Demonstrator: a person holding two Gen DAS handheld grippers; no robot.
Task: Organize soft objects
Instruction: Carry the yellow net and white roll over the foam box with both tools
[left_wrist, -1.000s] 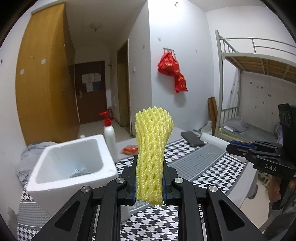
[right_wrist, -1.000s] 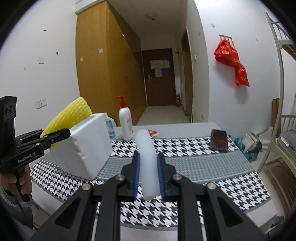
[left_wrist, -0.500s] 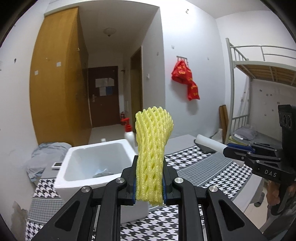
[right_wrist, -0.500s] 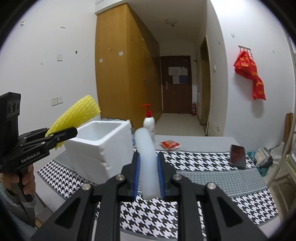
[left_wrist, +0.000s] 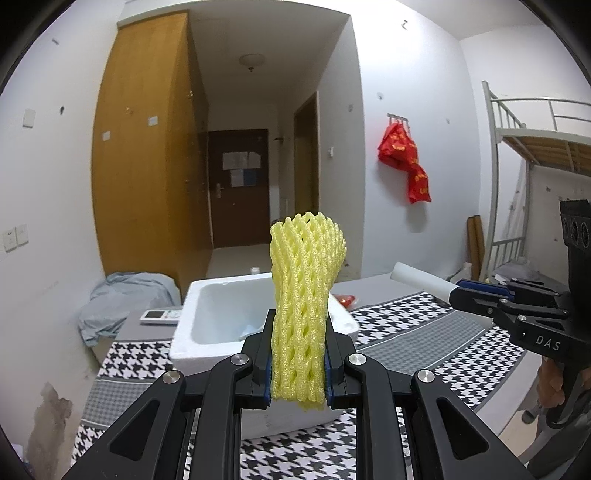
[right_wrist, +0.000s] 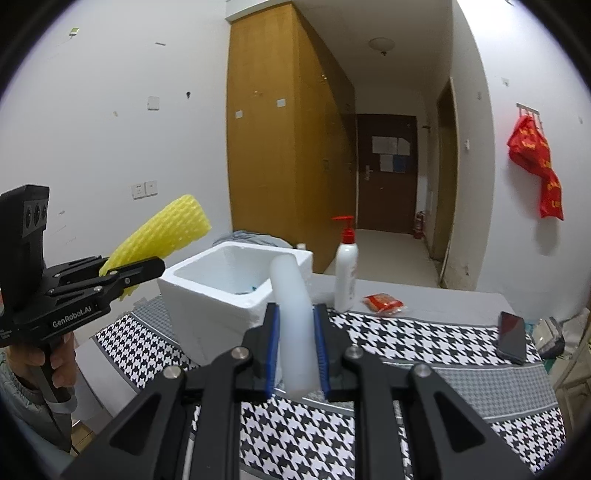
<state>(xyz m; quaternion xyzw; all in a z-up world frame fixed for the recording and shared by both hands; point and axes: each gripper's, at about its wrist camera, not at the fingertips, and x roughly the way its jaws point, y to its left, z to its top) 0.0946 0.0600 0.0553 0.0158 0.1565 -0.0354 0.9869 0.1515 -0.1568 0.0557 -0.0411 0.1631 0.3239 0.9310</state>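
Note:
My left gripper (left_wrist: 297, 360) is shut on a yellow foam net sleeve (left_wrist: 303, 295), which stands upright in front of the white foam box (left_wrist: 207, 325). The sleeve also shows in the right wrist view (right_wrist: 159, 236), left of the box (right_wrist: 221, 306). My right gripper (right_wrist: 295, 350) is shut on a white foam tube (right_wrist: 293, 314), held above the table just right of the box. The tube shows in the left wrist view (left_wrist: 421, 280) at the right. Something blue lies inside the box.
The table has a houndstooth cloth (right_wrist: 406, 343). A pump bottle (right_wrist: 345, 273), a red packet (right_wrist: 382, 302) and a black phone (right_wrist: 511, 336) lie on it. A remote (left_wrist: 160, 315) and grey clothes (left_wrist: 122, 302) lie left of the box.
Both grippers have swung left toward the box with their loads still held. The box now sits centred behind the yellow sleeve and close ahead of the white tube.

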